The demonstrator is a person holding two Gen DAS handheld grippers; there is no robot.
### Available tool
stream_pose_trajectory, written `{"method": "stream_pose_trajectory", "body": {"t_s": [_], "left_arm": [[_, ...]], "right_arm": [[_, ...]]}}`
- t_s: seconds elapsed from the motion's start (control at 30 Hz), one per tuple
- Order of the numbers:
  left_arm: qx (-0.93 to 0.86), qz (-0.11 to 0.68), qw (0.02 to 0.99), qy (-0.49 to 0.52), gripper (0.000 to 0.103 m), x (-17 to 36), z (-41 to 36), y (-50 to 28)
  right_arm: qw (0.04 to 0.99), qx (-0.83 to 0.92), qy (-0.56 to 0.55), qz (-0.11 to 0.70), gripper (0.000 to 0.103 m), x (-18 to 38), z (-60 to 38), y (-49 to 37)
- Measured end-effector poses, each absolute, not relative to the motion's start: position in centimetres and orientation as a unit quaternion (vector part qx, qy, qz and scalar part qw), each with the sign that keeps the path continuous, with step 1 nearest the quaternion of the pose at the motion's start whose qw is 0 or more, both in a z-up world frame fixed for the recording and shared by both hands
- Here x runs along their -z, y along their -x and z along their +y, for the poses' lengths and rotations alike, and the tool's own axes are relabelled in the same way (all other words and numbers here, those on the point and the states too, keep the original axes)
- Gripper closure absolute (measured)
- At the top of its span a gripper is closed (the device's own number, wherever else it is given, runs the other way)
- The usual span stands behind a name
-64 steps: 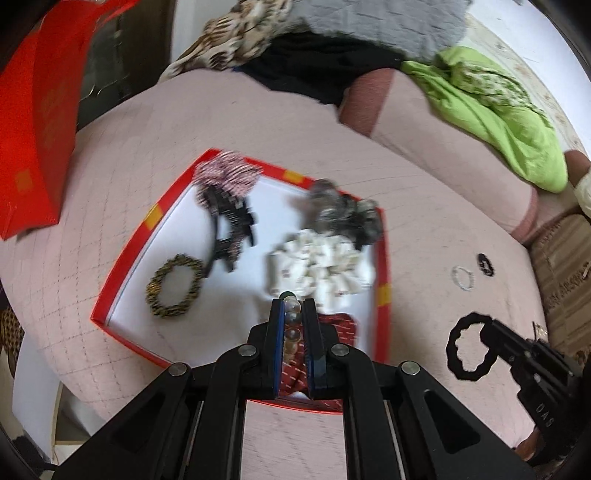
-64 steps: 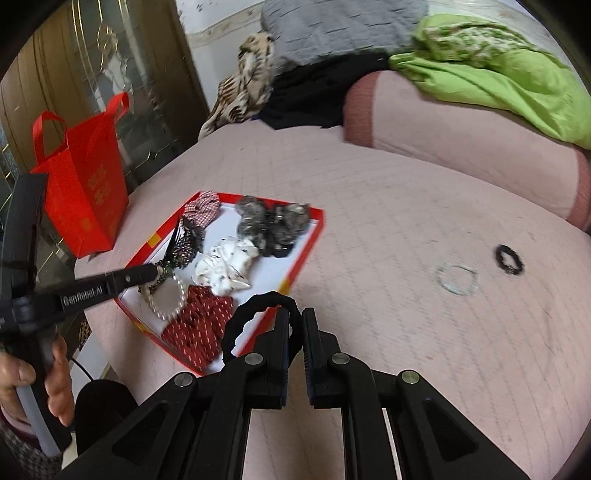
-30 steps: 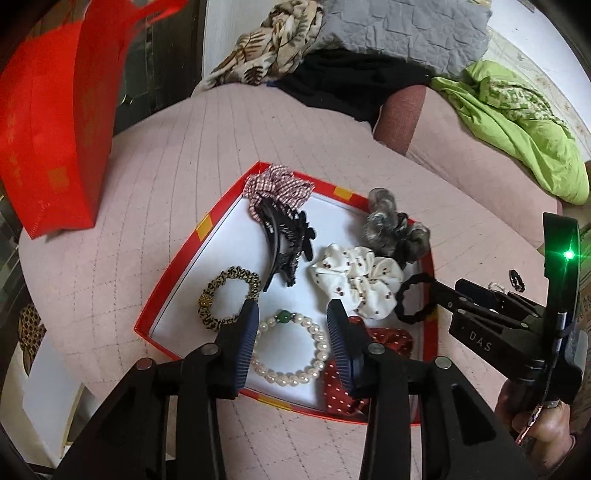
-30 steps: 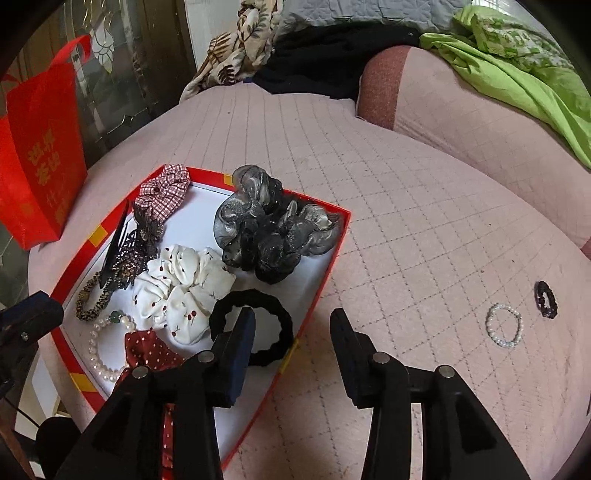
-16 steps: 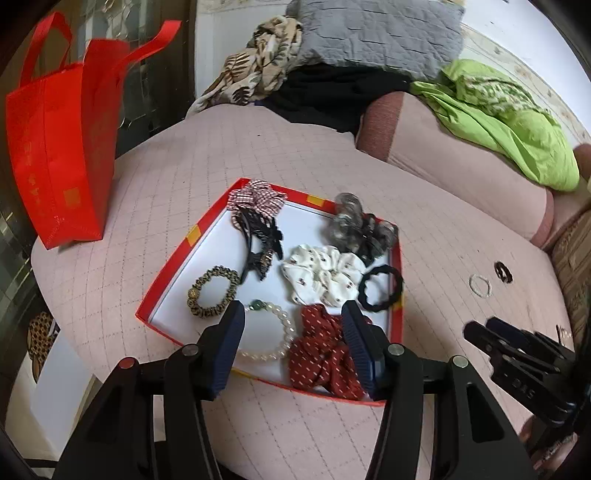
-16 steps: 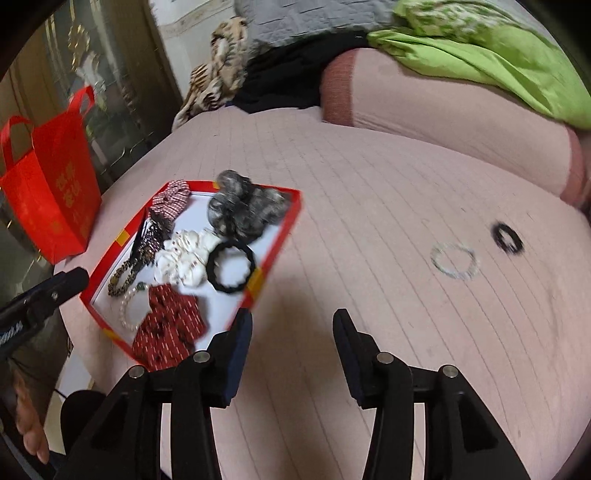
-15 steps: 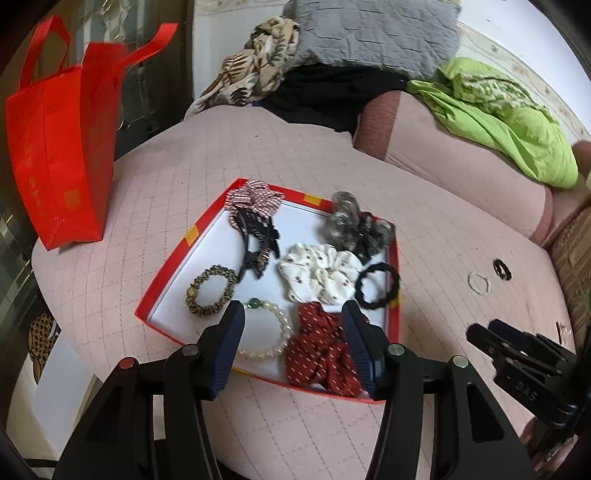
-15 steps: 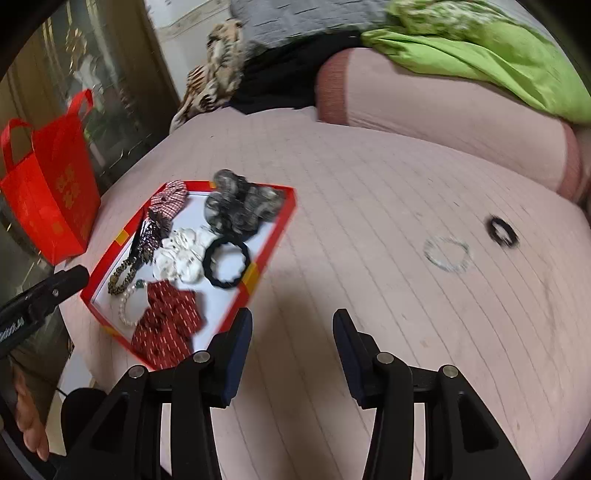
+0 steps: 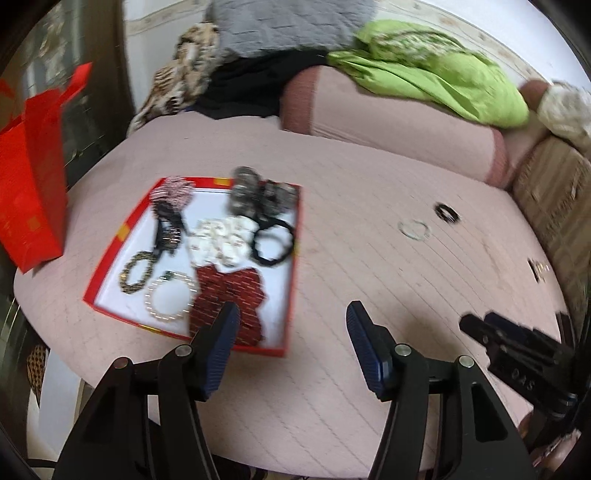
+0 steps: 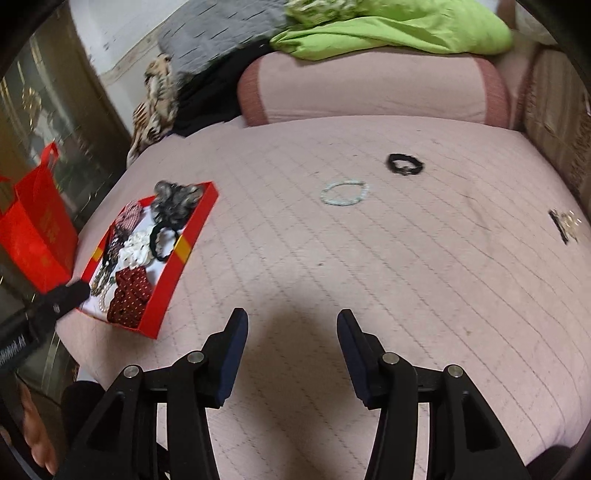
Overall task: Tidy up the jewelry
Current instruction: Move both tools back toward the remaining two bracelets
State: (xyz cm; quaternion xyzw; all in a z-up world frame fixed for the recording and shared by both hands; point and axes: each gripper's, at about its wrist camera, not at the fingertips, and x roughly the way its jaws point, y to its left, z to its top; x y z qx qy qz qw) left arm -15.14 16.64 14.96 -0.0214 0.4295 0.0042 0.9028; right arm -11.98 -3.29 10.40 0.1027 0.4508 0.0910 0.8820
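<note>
A red-rimmed white tray lies on the pink quilted bed and holds scrunchies, a black hair tie, a pearl bracelet and a beaded bracelet. It also shows in the right wrist view. Loose on the bed lie a pale bead bracelet, a small black hair tie and a black-and-gold clip. My left gripper is open and empty, above the bed beside the tray's near right corner. My right gripper is open and empty, above bare quilt.
A red gift bag stands left of the tray at the bed's edge. A pink bolster, green cloth and piled clothes lie at the back. A beige cushion is at the right.
Both grippers have swung right, away from the tray and toward the loose pieces on the bed. Both stay open and empty. The black hair tie stays in the tray.
</note>
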Motion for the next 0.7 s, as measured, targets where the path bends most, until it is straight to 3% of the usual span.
{"method": "stream_pose_trajectory", "body": {"t_s": [0.7], "left_arm": [[0.025, 0.439, 0.898, -0.032, 0.044, -14.0, 11.2, 16.5]], "right_arm": [[0.899, -0.055, -0.100, 0.422, 0.041, -11.2, -5.7, 13.8]]}}
